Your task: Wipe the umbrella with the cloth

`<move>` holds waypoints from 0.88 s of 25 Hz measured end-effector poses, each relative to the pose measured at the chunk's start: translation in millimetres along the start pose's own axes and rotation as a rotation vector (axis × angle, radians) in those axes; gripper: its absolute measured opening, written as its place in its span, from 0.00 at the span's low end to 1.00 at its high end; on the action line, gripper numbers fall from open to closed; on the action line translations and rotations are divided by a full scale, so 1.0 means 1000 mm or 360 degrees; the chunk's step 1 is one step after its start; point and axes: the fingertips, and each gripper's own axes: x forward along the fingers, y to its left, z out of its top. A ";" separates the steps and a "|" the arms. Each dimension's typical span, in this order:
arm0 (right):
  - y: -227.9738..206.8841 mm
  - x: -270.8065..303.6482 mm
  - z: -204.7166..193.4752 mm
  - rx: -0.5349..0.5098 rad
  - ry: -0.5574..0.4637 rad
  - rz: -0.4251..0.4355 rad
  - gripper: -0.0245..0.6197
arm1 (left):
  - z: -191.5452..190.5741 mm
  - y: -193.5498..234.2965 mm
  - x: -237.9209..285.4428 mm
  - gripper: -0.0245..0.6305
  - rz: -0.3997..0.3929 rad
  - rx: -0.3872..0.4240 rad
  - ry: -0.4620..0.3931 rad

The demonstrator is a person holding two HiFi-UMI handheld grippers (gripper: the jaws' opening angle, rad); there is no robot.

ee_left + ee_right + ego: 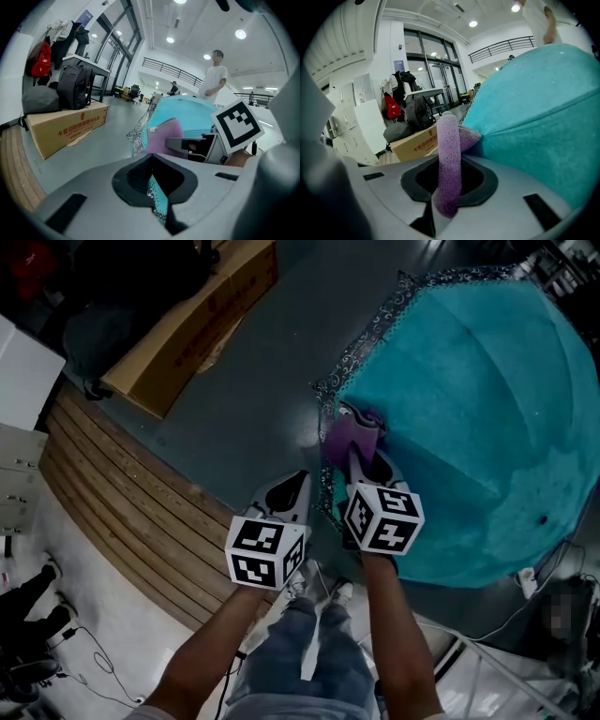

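Umbrella (469,399) is open and lies canopy-up on the grey floor (253,399), teal with a patterned trim along the edge. Both forearms reach forward and down from the bottom of the head view, roughly parallel, with the marker cubes facing up. Left gripper (298,482) sits at the canopy's near edge. In the left gripper view its fingers are clenched on the trim, and a strip of teal fabric with the patterned border runs down between them. Right gripper (361,457) is just beside it, further in over the canopy. Its fingers are clamped on the purple cloth (352,432), which folds up out of the fingers and lies against the teal fabric close to the trim. In the right gripper view the cloth stands as a thick roll between the fingers, with its far end touching the canopy. The two grippers are near each other but not touching. The left one is on the rim and the right one is on the surface just inside it. Off to the left are a cardboard box (197,320) on the floor, a backpack (75,86) behind it and a slatted wooden platform (122,493). A person (213,77) stands beyond the umbrella.
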 end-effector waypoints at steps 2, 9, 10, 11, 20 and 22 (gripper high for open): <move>-0.007 -0.010 0.000 0.0009 -0.0009 -0.0021 0.16 | 0.004 -0.008 0.004 0.04 -0.0031 0.0011 -0.0001; -0.029 -0.052 0.002 0.0023 -0.0050 -0.0082 0.16 | 0.013 -0.046 0.008 0.04 -0.0136 0.0054 -0.0001; -0.033 -0.058 0.003 0.0026 -0.0059 -0.0088 0.16 | 0.014 -0.052 0.009 0.04 -0.0152 0.0061 -0.0002; -0.037 -0.064 0.004 0.0031 -0.0070 -0.0094 0.16 | 0.015 -0.059 0.010 0.04 -0.0167 0.0068 -0.0004; -0.081 -0.130 0.021 0.0072 -0.0175 -0.0168 0.16 | 0.025 -0.133 0.024 0.04 -0.0307 0.0131 -0.0008; -0.094 -0.146 0.025 0.0080 -0.0204 -0.0176 0.16 | 0.027 -0.153 0.026 0.04 -0.0333 0.0156 -0.0014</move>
